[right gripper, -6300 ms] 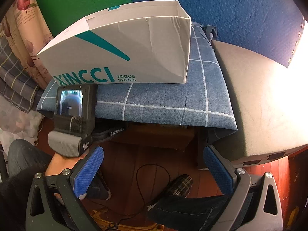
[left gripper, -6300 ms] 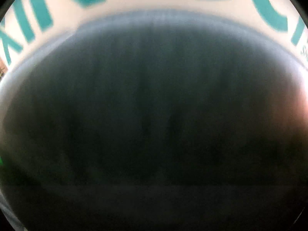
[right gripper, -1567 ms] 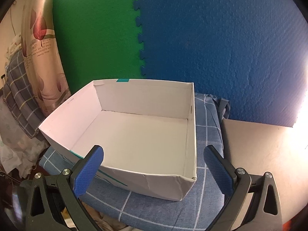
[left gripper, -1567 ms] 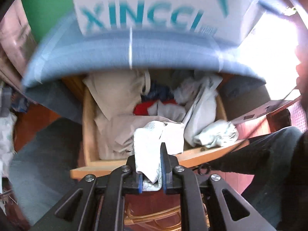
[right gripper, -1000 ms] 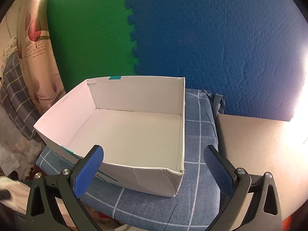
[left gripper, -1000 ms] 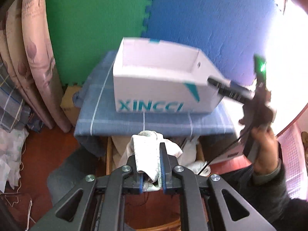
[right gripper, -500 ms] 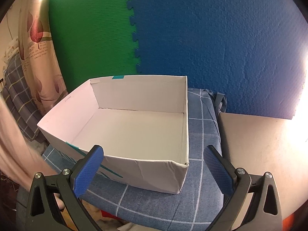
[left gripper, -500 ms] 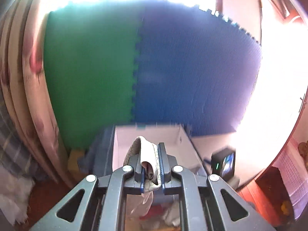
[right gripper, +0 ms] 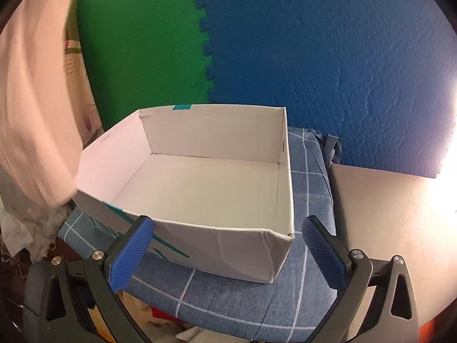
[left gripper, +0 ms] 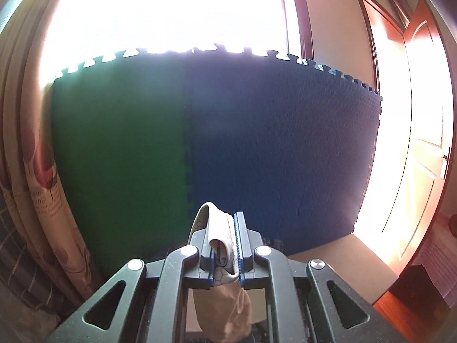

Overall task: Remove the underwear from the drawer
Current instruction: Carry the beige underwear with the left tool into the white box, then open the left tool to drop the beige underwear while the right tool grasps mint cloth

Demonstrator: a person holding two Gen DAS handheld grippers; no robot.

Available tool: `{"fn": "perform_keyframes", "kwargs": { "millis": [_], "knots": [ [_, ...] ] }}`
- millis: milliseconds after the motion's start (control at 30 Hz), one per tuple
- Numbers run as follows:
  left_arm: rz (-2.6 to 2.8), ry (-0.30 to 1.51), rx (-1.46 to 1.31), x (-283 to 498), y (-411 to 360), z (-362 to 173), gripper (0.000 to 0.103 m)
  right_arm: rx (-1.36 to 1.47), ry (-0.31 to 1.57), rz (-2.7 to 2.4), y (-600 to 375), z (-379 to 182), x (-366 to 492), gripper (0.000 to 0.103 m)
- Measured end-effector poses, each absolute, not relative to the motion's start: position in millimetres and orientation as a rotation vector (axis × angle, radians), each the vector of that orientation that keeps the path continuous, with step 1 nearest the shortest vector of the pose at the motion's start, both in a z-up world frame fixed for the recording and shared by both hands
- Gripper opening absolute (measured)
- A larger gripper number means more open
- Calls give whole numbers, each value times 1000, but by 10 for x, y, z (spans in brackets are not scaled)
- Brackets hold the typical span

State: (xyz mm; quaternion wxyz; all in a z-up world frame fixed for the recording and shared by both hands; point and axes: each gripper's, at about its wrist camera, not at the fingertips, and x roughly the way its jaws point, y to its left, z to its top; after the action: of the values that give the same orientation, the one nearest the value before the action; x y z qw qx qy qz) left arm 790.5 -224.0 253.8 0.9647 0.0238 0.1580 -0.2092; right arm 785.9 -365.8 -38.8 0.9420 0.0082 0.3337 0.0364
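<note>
We see left gripper fingers narrow, clamped on one underwear hanging below them | right gripper fingers wide, holding nothing | one white box ahead of right fingers, on blue checked cloth

Pale patterned underwear, bunched, pinched in the left tool, beige fabric hanging below

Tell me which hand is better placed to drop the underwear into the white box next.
Left. The left gripper is already shut on the underwear, held up high. The right gripper is open and holds nothing, facing the white box.
</note>
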Motion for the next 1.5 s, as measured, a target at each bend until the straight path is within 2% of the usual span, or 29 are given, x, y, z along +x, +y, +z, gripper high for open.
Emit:
{"fn": "perform_keyframes", "kwargs": {
  "millis": [200,433,633,900,1167,1500],
  "knots": [
    [-406,308,87,7899,-2356,2663,10,-5,694,80,-3611,-445,7828,103],
    [-363,343,115,8157,-2354,2435,11,-27,746,96,-3631,-611,7701,103],
    [-337,501,87,8527,-2263,1866,10,-31,827,135,-3591,-884,7464,103],
    [-251,679,118,8924,-2158,811,11,-119,938,204,-3358,-1310,7185,103],
    [-212,857,128,9150,-2115,-2,11,-93,1100,231,-3499,-1707,7203,103],
    [-191,985,54,9357,-2022,-424,10,35,1236,304,-3634,-2114,7273,103]
  ]
}}
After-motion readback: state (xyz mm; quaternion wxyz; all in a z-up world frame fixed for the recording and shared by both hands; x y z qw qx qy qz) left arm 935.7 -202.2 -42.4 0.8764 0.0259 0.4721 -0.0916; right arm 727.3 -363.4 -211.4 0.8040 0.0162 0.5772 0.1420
